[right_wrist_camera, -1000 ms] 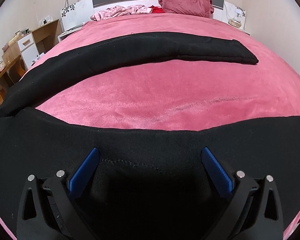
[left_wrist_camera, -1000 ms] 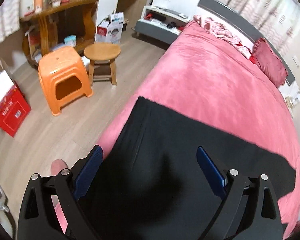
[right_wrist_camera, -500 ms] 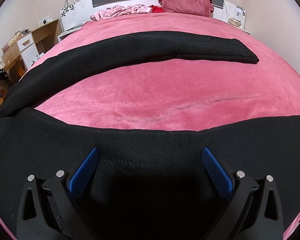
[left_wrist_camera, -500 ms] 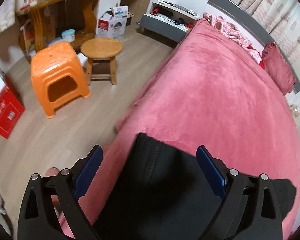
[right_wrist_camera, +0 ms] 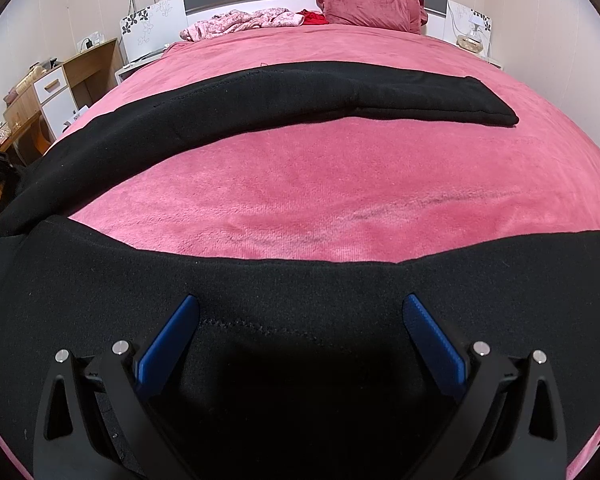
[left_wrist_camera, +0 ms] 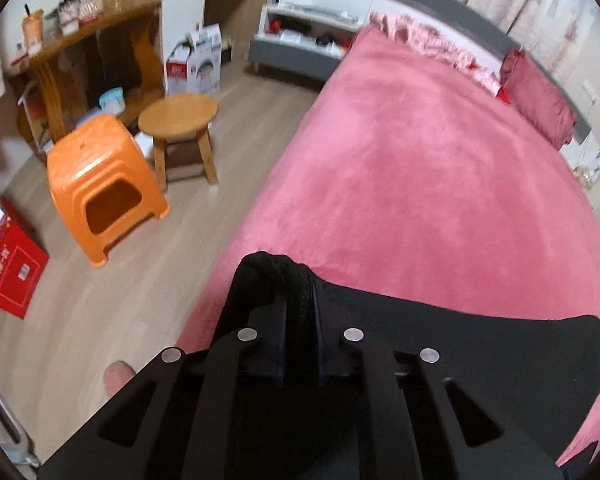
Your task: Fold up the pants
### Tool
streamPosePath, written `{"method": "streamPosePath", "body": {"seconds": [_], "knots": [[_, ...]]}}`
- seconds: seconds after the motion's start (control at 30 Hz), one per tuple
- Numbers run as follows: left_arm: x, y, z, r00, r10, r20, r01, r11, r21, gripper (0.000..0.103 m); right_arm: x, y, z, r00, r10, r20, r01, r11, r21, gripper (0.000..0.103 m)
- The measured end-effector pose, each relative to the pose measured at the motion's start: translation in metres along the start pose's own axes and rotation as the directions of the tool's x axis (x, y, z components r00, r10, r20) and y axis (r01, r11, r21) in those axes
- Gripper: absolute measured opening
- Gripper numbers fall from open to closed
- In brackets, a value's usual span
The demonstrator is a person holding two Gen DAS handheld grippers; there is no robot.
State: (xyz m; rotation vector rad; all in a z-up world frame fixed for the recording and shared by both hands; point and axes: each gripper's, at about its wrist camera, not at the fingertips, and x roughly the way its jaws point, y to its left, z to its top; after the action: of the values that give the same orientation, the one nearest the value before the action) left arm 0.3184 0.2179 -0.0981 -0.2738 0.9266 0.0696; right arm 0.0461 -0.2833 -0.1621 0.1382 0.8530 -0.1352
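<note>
Pink bed [right_wrist_camera: 340, 184] fills both views, black pants [right_wrist_camera: 260, 288] spread across it, legs running long-axis sideways toward the right edge. Left hand-held gripper [left_wrist_camera: 300, 300] has just clamped down, jaws closed on a bunched corner of the pants at the bed's floor-side edge, fabric pinched between them. Right hand-held gripper [right_wrist_camera: 300, 340] sits over the near leg, jaws wide, nothing gripped. Far leg lies nearer the pillow [right_wrist_camera: 372, 4]. Likely next: right one pinches the cloth directly under it, since it is already on it.
</note>
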Motion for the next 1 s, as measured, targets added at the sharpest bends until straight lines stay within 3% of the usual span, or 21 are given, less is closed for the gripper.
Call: {"method": "streamPosePath", "body": {"seconds": [0.1,0.23,0.33,0.53,0.63,0.83,0.93,1.0], "knots": [[-0.026,-0.005,-0.007,0.998,-0.023,0.059,0.022,1.000,0.017,0.008,0.000,0.000,0.000,1.000,0.001,0.000,-0.001,1.000,0.000,0.101],[-0.065,-0.006,-0.022,0.987,-0.119,0.112,0.121,0.993,-0.011,0.008,0.000,0.000,0.000,1.000,0.001,0.001,-0.001,1.000,0.000,0.101],[-0.092,0.003,-0.039,0.964,-0.232,0.128,0.239,0.970,-0.047,0.008,0.000,0.000,0.000,1.000,0.002,0.001,-0.002,1.000,0.001,0.101],[-0.147,0.028,-0.082,0.925,-0.336,0.178,0.359,0.926,-0.116,0.008,0.001,0.000,0.000,1.000,0.003,0.003,-0.003,1.000,0.002,0.101],[-0.166,0.036,-0.113,0.914,-0.359,0.192,0.385,0.915,-0.123,0.008,0.001,0.000,0.000,1.000,0.004,0.003,-0.004,1.000,0.003,0.101],[-0.151,0.038,-0.186,0.929,-0.353,0.115,0.369,0.912,-0.179,0.008,0.001,0.002,0.001,1.000,-0.007,0.001,0.007,1.000,-0.003,0.101],[-0.127,0.044,-0.208,0.936,-0.344,0.074,0.351,0.900,-0.257,0.008,0.002,0.004,0.002,1.000,-0.024,-0.007,0.024,1.000,-0.014,0.101],[-0.122,0.042,-0.213,0.940,-0.332,0.078,0.341,0.906,-0.251,0.008,0.003,0.005,0.007,0.999,-0.027,-0.041,0.027,1.000,-0.016,0.101]]}}
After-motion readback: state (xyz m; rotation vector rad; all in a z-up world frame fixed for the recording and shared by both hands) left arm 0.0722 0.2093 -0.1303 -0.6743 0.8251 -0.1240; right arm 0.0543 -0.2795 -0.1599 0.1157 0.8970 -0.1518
